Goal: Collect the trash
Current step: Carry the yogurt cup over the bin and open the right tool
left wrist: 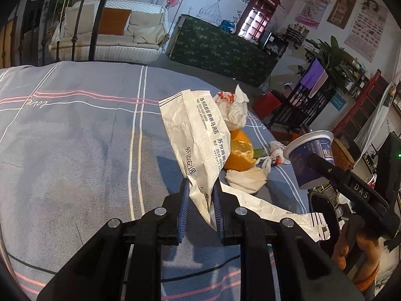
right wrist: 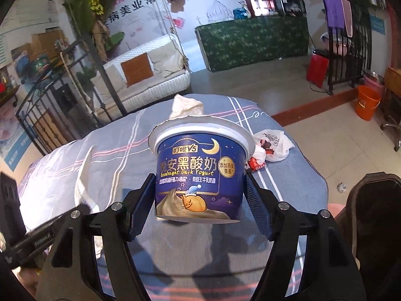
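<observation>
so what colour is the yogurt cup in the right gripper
Dark blue with gold lettering and a white rim: the yogurt cup, clearest in the right wrist view.

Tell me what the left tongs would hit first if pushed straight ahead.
Probably the peeled orange on the grey striped bedspread, behind the crumpled white paper wrapper the left tongs hold; depth is unclear.

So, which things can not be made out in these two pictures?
- Left wrist view: the orange fruit peel is half hidden behind the white printed paper wrapper.
- Right wrist view: the inside of the dark blue yogurt cup is hidden by its wall.
</observation>
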The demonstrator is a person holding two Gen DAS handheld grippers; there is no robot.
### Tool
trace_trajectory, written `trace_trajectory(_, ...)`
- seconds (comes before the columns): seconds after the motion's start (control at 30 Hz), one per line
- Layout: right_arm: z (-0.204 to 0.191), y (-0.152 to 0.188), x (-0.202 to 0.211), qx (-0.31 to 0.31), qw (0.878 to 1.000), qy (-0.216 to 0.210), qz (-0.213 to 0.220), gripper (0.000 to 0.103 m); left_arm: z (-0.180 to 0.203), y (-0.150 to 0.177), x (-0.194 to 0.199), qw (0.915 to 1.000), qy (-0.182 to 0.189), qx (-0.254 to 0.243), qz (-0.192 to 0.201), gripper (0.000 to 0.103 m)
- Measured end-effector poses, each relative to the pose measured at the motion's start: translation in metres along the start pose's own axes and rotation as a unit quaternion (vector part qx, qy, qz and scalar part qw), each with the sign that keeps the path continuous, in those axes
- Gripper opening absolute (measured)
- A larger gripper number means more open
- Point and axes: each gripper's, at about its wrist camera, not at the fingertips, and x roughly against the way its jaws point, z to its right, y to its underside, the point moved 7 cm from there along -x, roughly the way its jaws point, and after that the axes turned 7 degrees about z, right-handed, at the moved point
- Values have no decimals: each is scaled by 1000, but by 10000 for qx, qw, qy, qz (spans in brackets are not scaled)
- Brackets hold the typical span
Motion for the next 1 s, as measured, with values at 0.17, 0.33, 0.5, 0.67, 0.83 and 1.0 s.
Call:
trace_trajectory(0.17, 9, 8, 25, -179, 9997, -107, 108, 70, 28, 6, 3, 9995, 257, -156, 29, 19)
trace_trajectory(0.33, 27, 19, 52, -344, 9989, -101, 286, 70, 50, 13, 0, 9981, 552, -260, -47, 19)
trace_trajectory(0.5, 60, 32, 77, -561, 9973, 207, 418, 70, 80, 28, -9, 9945, 933, -419, -235, 19)
trace_trajectory(0.67, 115, 46, 103, -870, 9916, 833, 481, 70, 114, 46, -21, 9887, 1274, -643, -449, 19)
trace_trajectory(0.83, 176, 68, 124, -1246, 9800, 1488, 441, 70, 149, 68, -29, 9805, 1594, -918, -691, 19)
trace_trajectory(1.0, 231, 91, 137, -1711, 9640, 2016, 271, 70, 178, 82, -34, 9720, 1829, -1223, -824, 19)
